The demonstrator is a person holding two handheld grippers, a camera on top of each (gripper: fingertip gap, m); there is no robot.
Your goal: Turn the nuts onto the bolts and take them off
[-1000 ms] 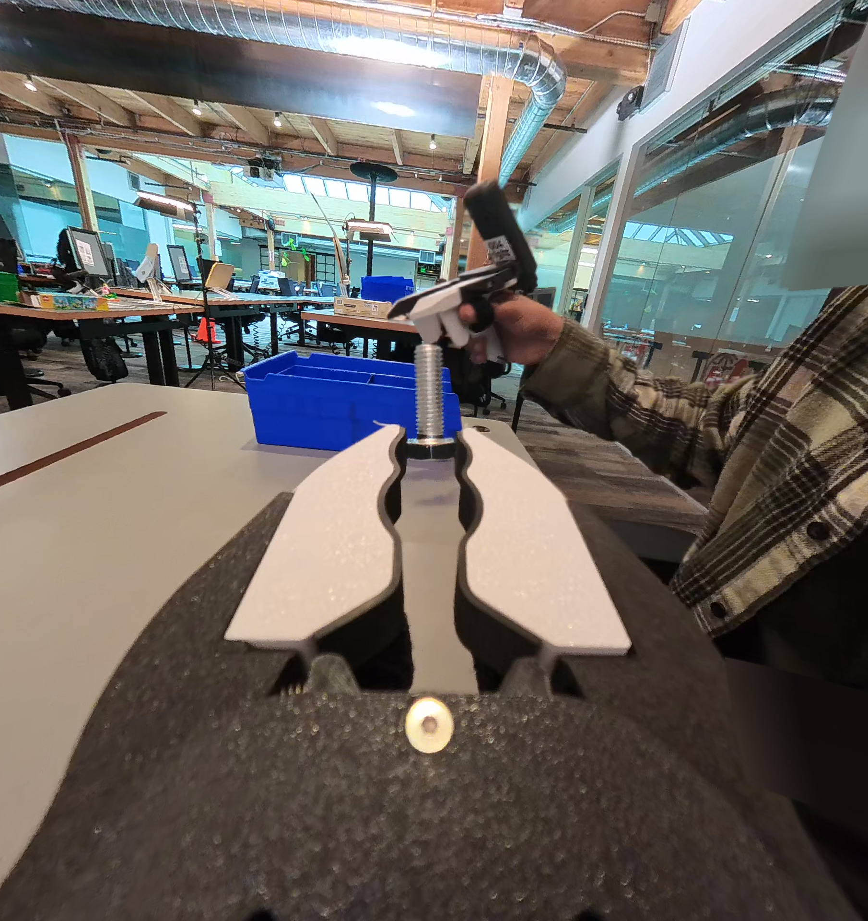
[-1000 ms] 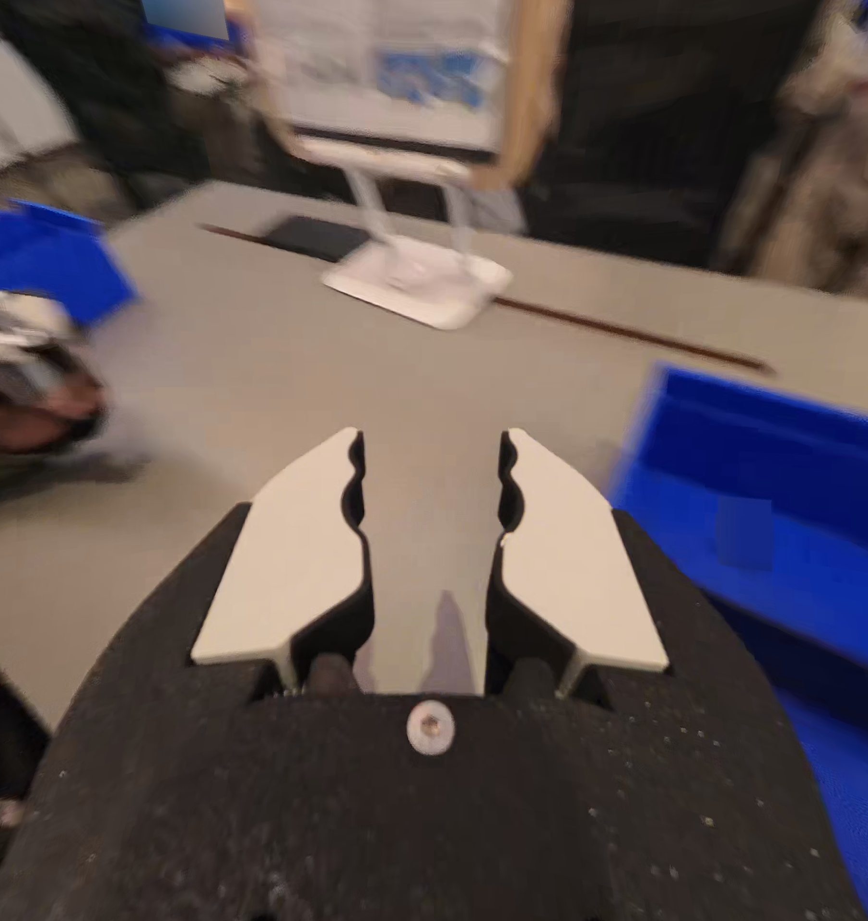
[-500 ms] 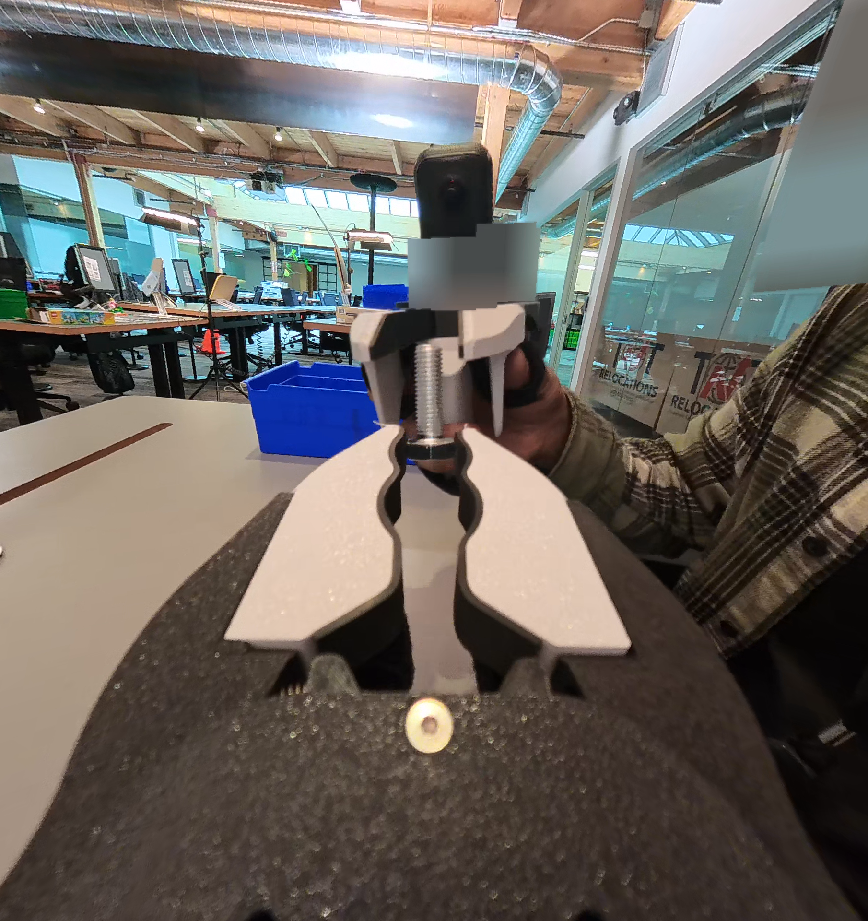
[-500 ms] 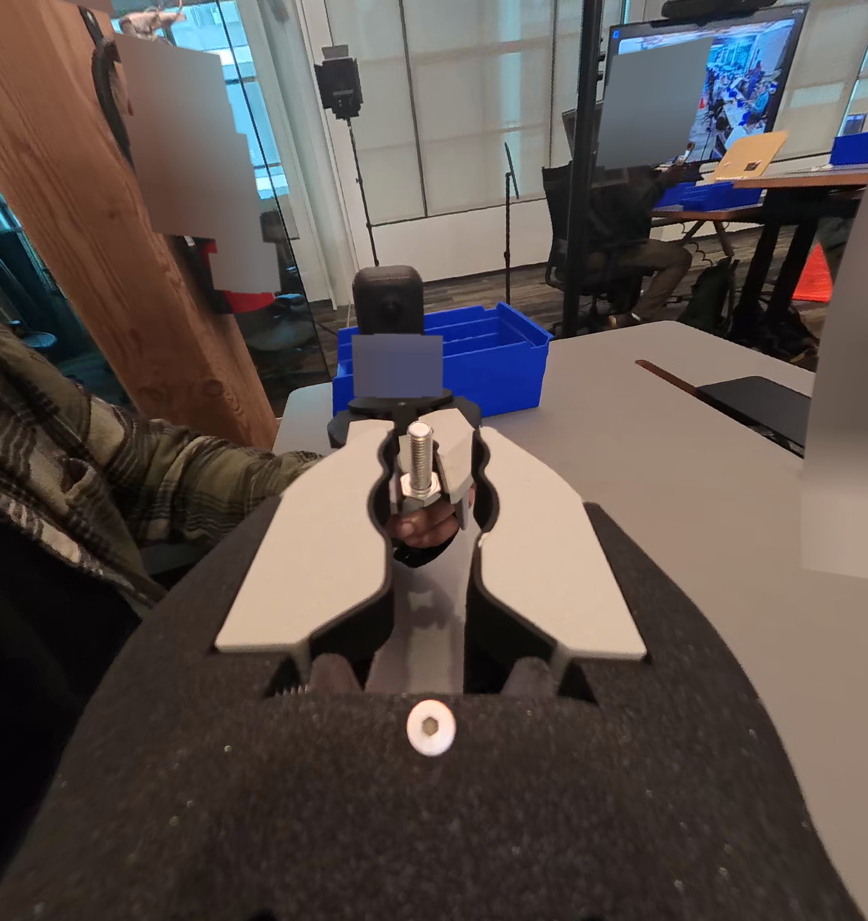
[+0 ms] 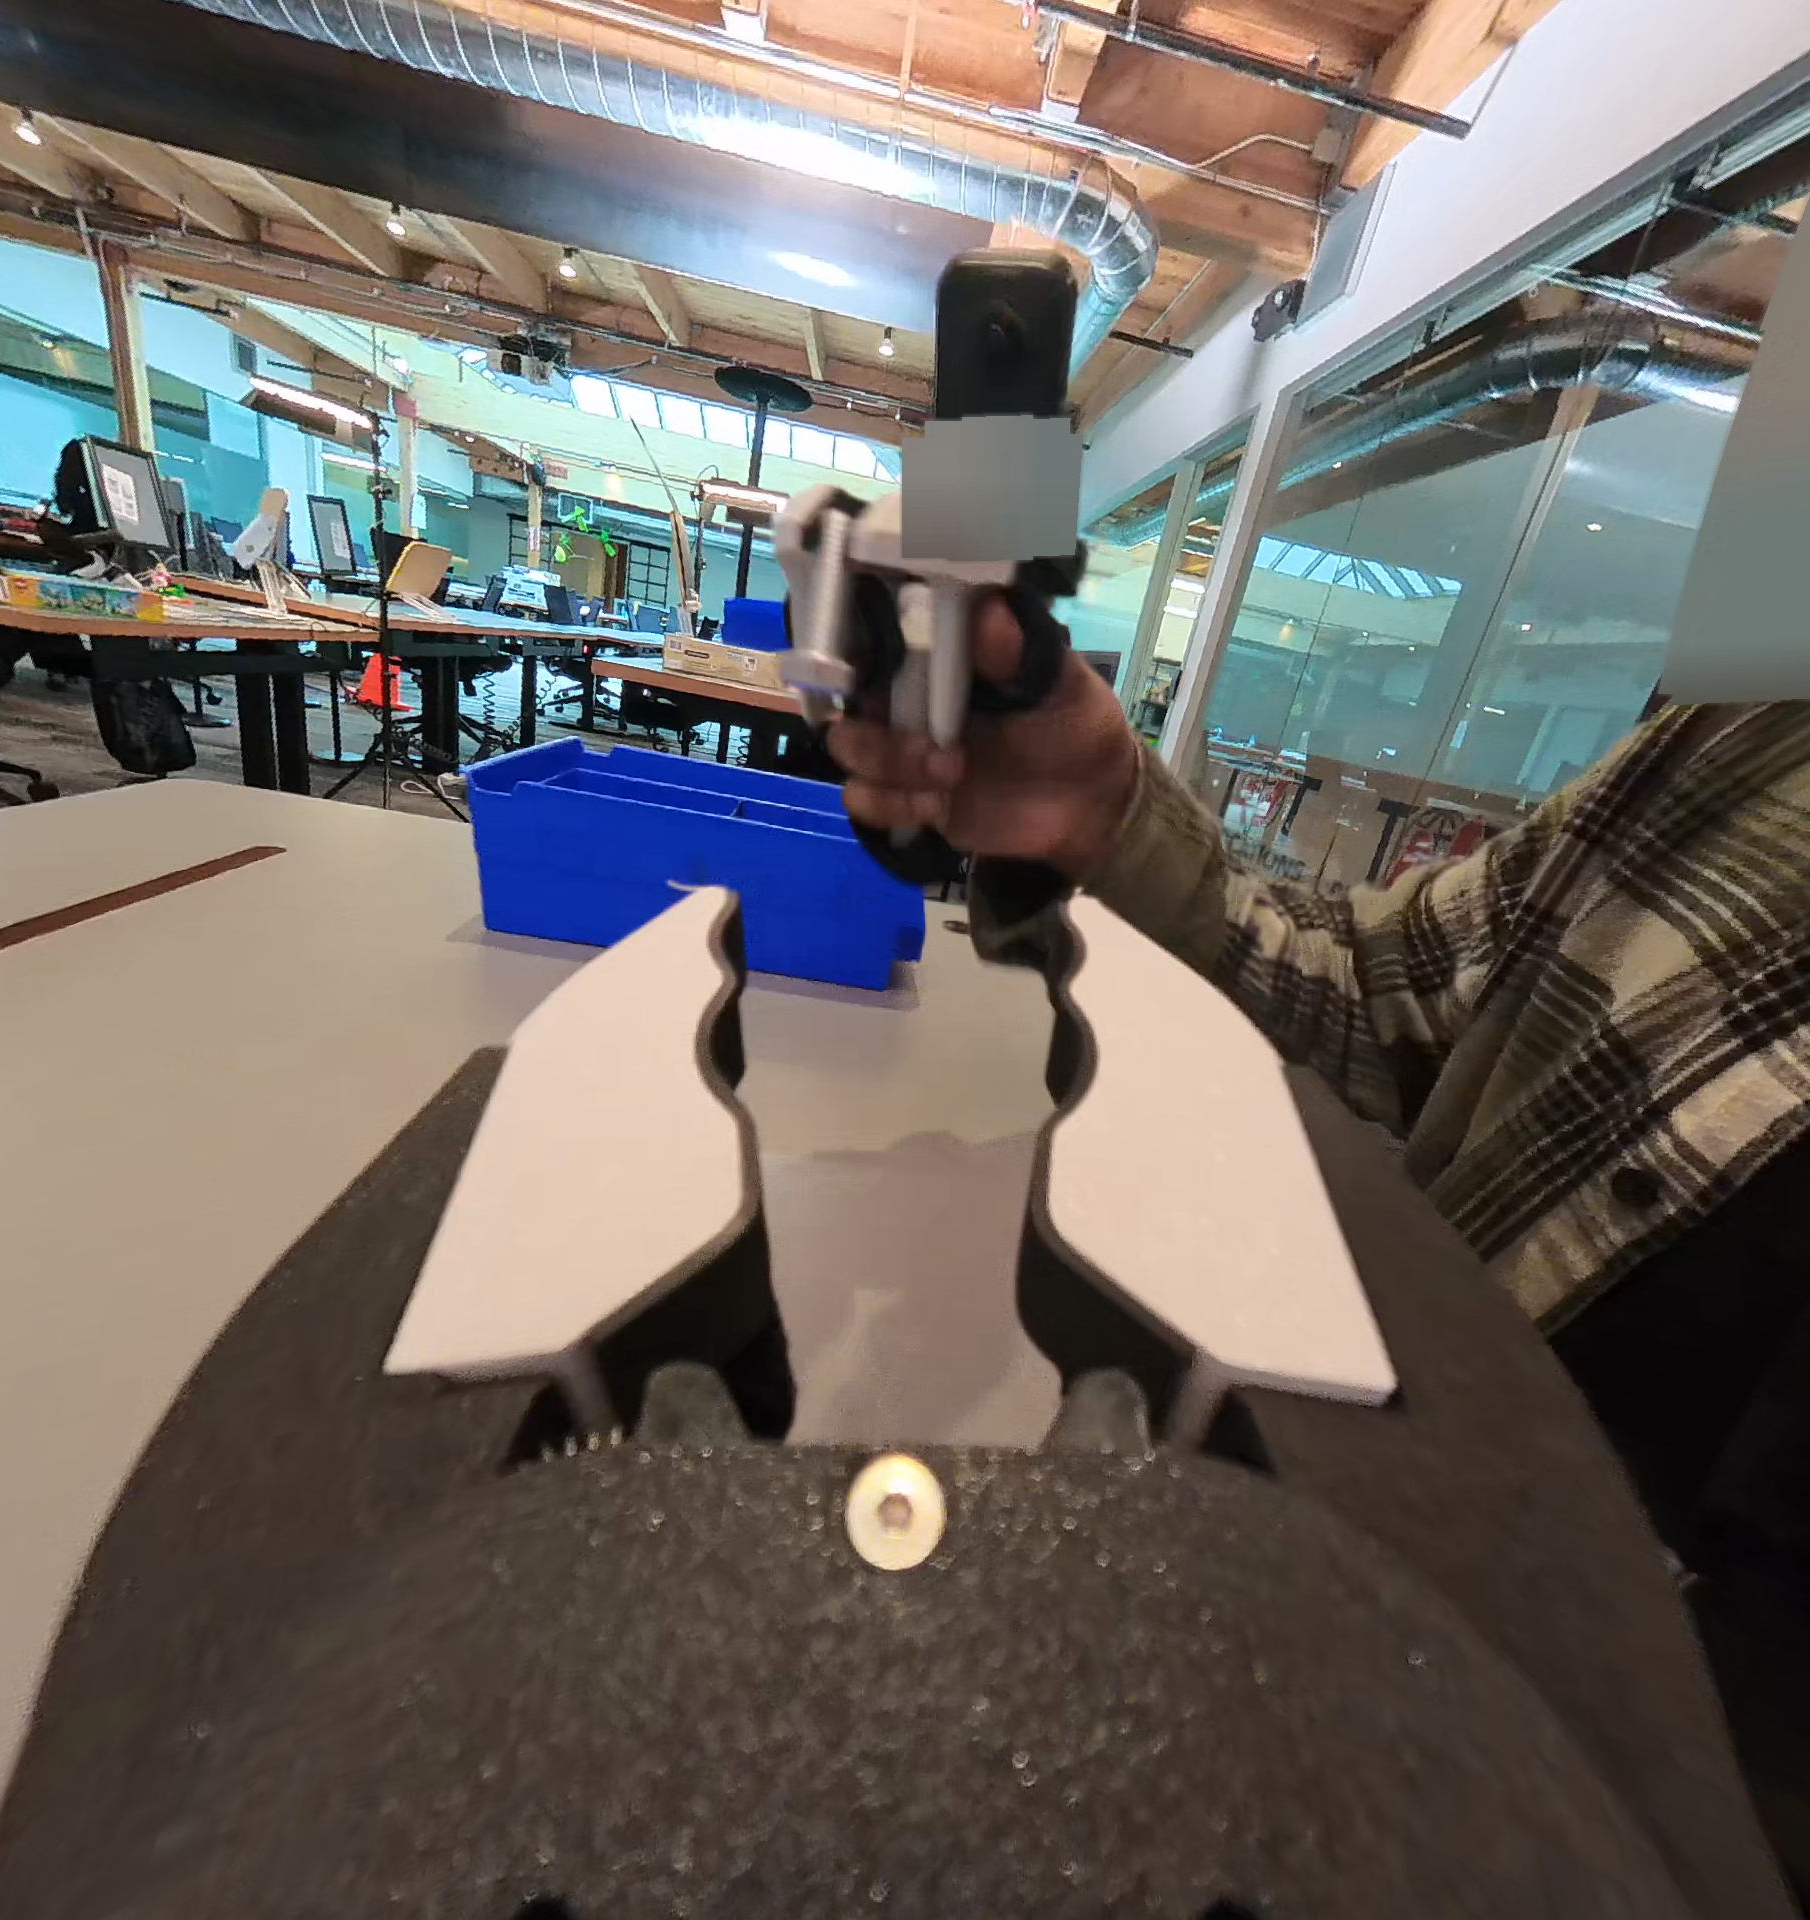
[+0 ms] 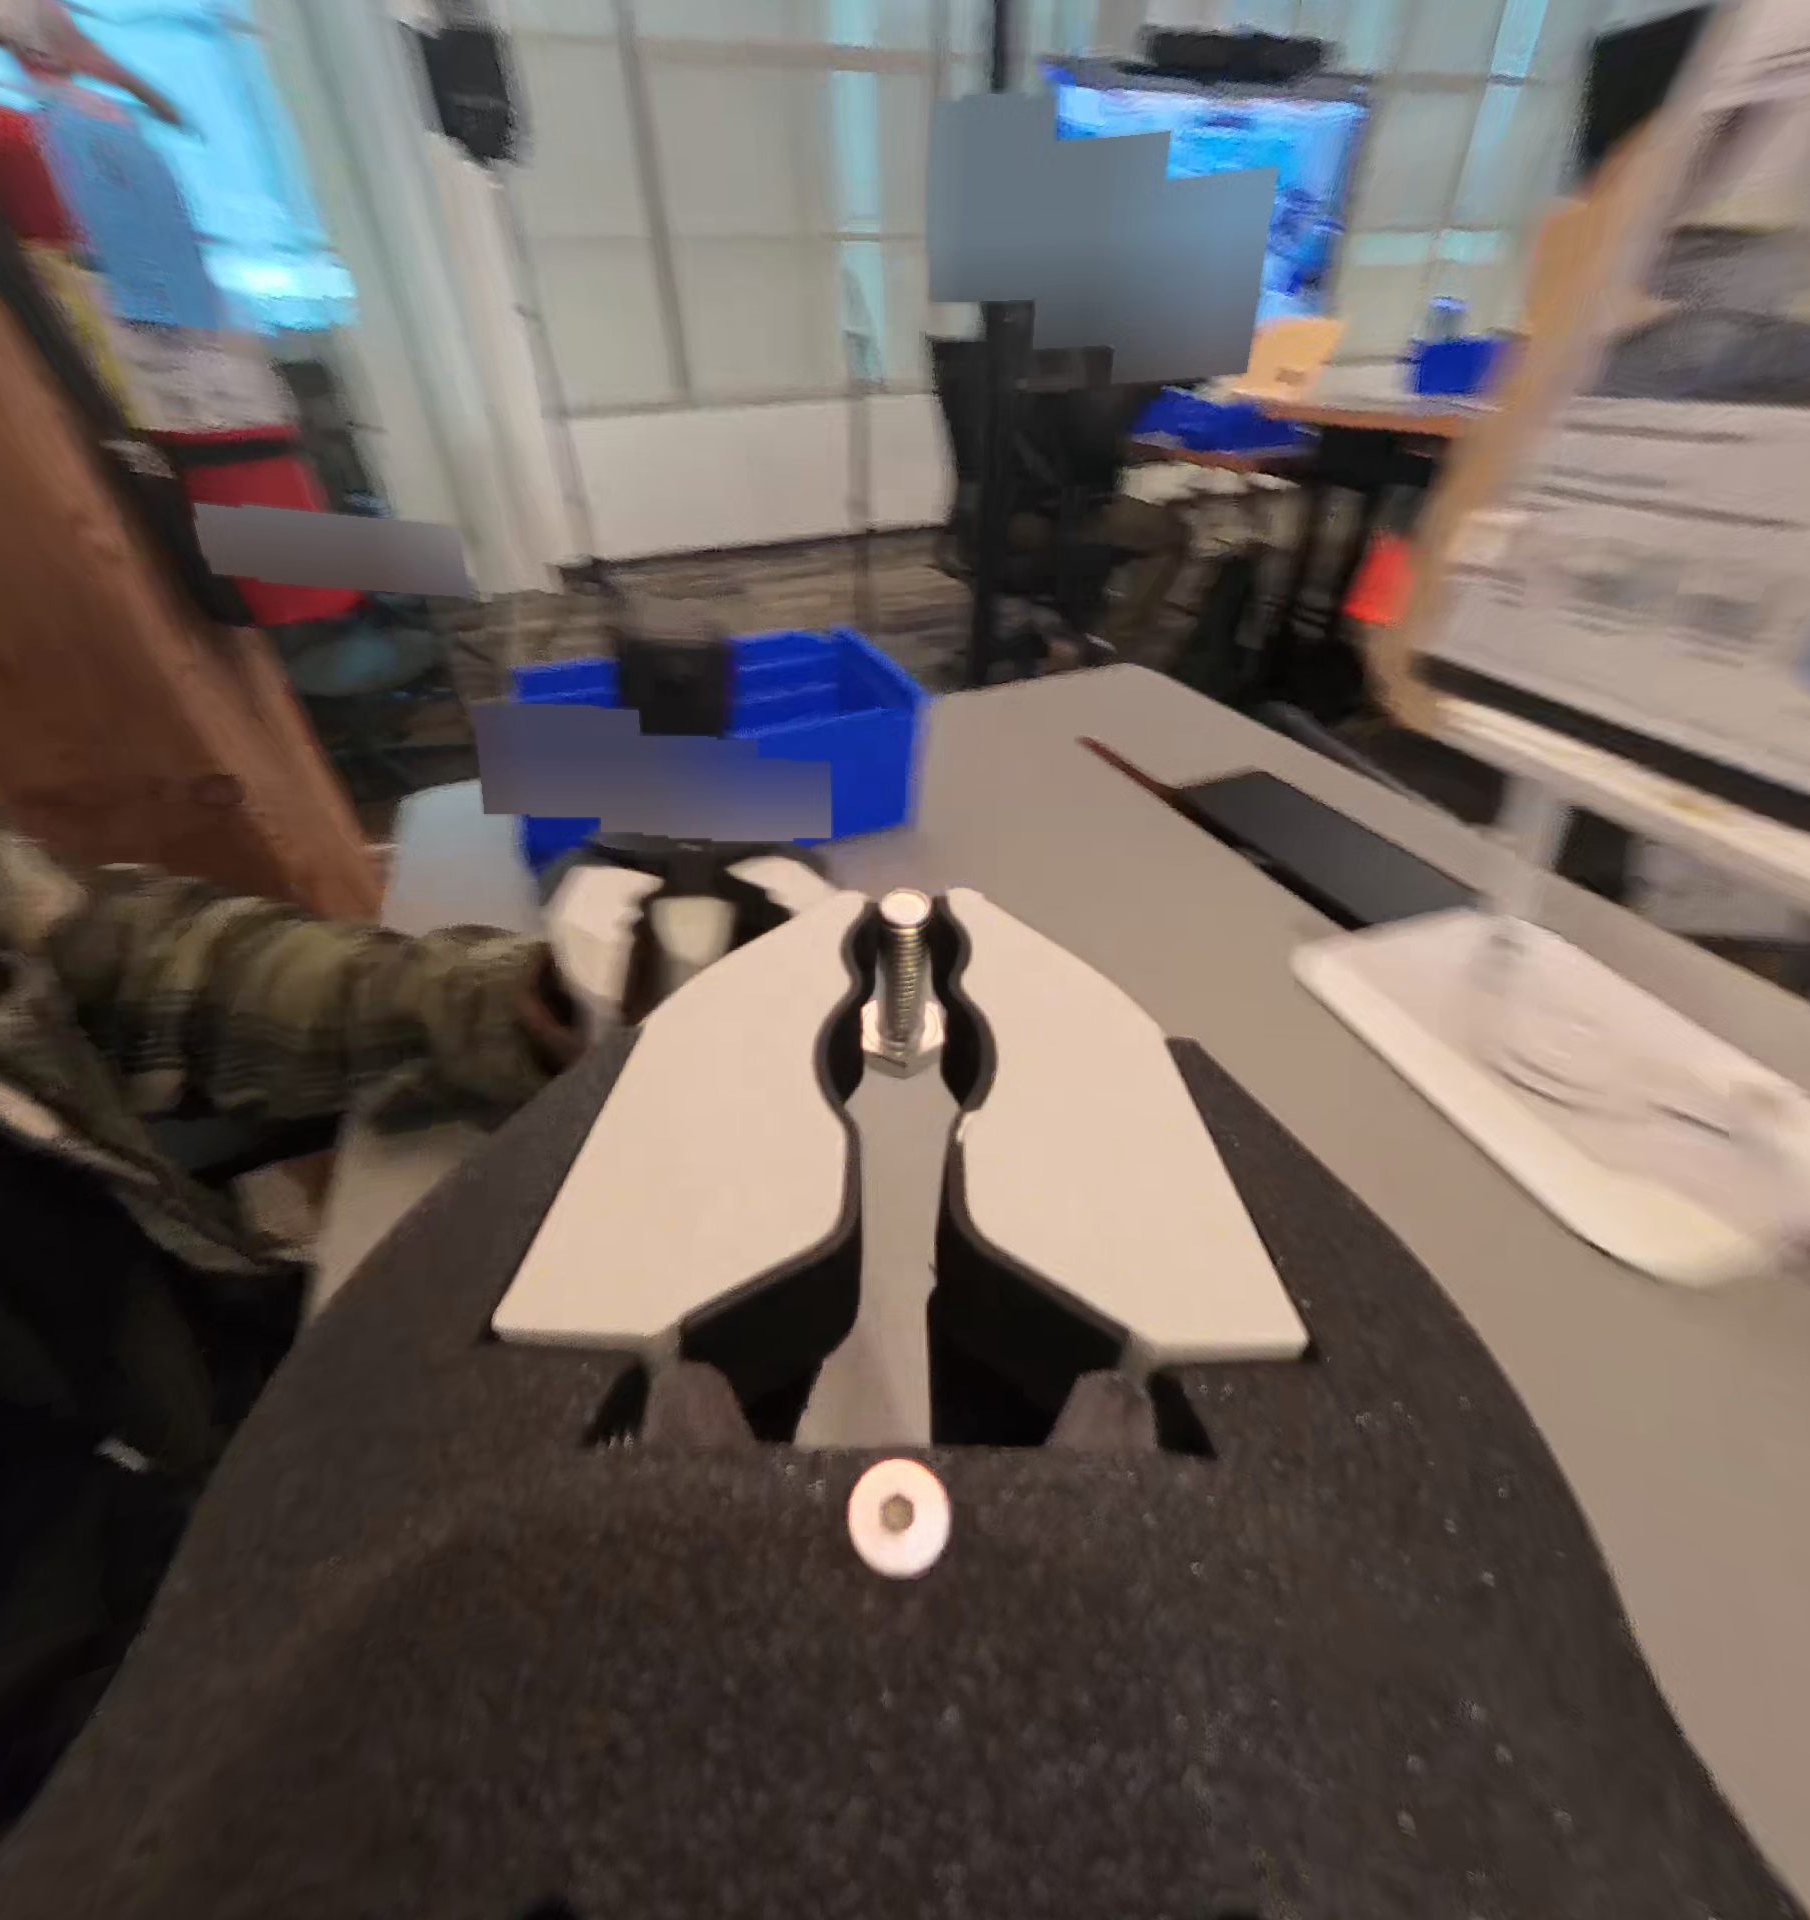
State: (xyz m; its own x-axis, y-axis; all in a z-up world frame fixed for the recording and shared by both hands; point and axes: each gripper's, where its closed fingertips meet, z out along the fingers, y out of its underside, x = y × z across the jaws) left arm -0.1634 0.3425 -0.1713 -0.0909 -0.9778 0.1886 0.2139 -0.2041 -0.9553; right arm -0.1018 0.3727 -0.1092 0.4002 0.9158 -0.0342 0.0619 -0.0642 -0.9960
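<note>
A silver bolt [image 6: 902, 966] with a hex nut [image 6: 901, 1039] low on its thread stands upright between the pads of my right gripper [image 6: 903, 920], which is shut on it. In the left wrist view that gripper [image 5: 870, 623] holds the bolt [image 5: 826, 608] up in the air above the table, thread up and slightly tilted. My left gripper [image 5: 896, 914] is open and empty, lower and nearer than the bolt, with its fingers wide apart. It shows blurred at the left of the right wrist view [image 6: 662, 935].
A blue bin [image 5: 672, 862] stands on the grey table [image 5: 205, 1039] behind my left gripper; it also shows in the right wrist view [image 6: 859, 727]. A white stand base [image 6: 1503, 1070] and a flat black pad [image 6: 1316, 842] lie to the right. A plaid sleeve [image 5: 1503, 987] fills the right side. My right fingertips sit around 10 centimeters from my left ones.
My left gripper let go of the bolt and opened wide. My right gripper came in, shut on the bolt and lifted it up and away from the left gripper.
</note>
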